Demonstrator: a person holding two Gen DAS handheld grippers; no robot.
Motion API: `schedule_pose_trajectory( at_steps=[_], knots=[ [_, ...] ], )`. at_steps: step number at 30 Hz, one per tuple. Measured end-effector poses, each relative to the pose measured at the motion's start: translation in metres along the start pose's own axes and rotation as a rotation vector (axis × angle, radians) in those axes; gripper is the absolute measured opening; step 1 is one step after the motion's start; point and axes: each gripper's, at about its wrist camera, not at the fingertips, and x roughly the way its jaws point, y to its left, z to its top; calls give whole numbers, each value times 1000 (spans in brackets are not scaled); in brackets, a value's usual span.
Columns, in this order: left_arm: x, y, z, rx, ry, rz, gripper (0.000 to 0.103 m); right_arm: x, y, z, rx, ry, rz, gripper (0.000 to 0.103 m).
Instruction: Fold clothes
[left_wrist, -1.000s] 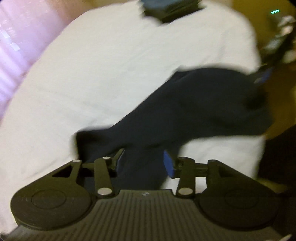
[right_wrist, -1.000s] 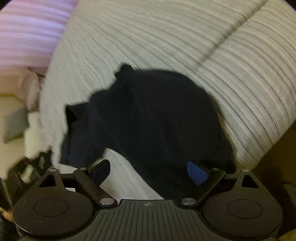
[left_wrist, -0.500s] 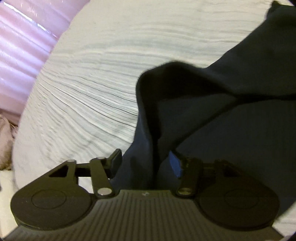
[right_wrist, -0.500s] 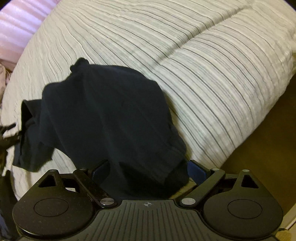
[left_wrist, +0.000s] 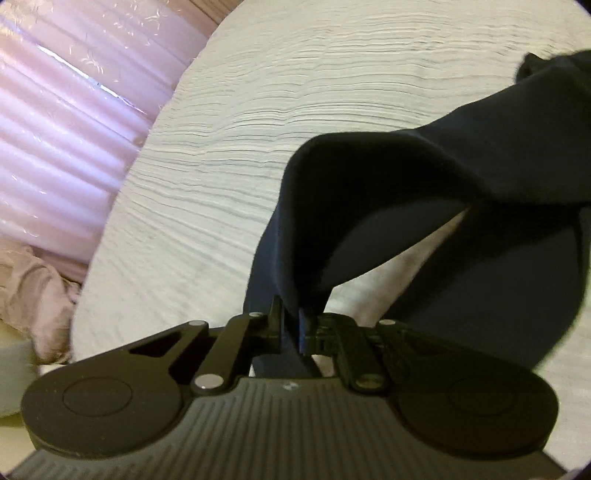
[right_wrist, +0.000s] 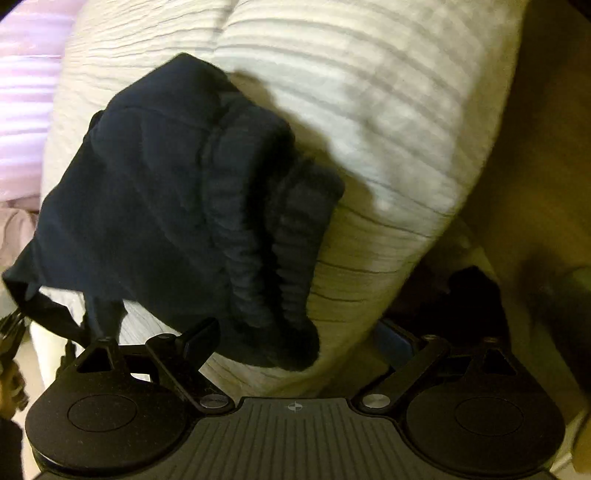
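Note:
A dark navy garment (left_wrist: 424, 192) hangs over a white striped bedcover (left_wrist: 295, 92). My left gripper (left_wrist: 291, 325) is shut on an edge of the garment and holds it up off the bed. In the right wrist view the garment (right_wrist: 177, 199) shows a ribbed waistband and hangs bunched near the bed's corner. My right gripper (right_wrist: 295, 343) is open, with its jaws wide apart just below the waistband's lower end and not gripping it.
The bedcover (right_wrist: 369, 92) ends at a corner on the right, with brownish floor (right_wrist: 535, 147) beyond. Pink pleated curtains (left_wrist: 55, 129) stand at the left. A pale pinkish cloth (left_wrist: 33, 288) lies beside the bed at lower left.
My left gripper has closed fully on the garment's edge and lifted it. My right gripper has swung toward the bed's corner and the garment now hangs free in front of it.

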Motion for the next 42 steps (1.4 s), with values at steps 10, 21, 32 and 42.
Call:
schedule_pose_trajectory(
  at_steps=[10,21,32,42],
  knots=[
    [-33,-50,-24,169,30,-45,7,-60,29,0,-17,-146,130,17],
    [-92,17,24,9,-83,200,6,-205,166,157,-197,-436,443,16],
    [-244,-26,58,-117,-120,365,5,-278,286,231,-625,-474,738,15],
    [-177,-239,17,-58,177,-124,5,-127,97,234,-483,-79,246,15]
  ],
)
